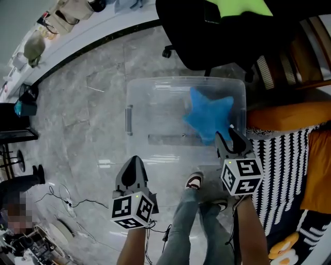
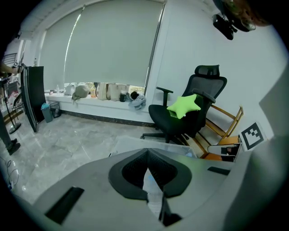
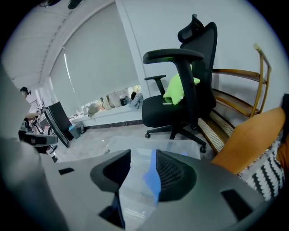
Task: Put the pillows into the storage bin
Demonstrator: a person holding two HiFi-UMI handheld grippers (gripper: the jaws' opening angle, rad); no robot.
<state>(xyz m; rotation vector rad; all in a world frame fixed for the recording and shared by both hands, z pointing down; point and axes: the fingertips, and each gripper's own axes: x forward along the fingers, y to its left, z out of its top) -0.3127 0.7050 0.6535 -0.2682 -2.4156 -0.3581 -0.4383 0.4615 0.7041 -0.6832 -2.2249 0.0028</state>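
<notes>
Already a blue pillow (image 1: 209,116) lies in the bin (image 1: 155,93). Beyond the bin, a green pillow (image 1: 243,7) sits on the chair (image 1: 196,36), nearer the right gripper (image 1: 226,136), whose jaws are open and empty. The left gripper (image 1: 134,160) has its jaws closed.

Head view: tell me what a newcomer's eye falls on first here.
The blue star-shaped pillow stands out first, lying inside the clear storage bin on the grey floor, toward the bin's right side. Next comes the lime-green pillow on the black office chair just beyond the bin. The right gripper hangs open over the bin's near right corner, and the left gripper is shut by its near edge.
</notes>
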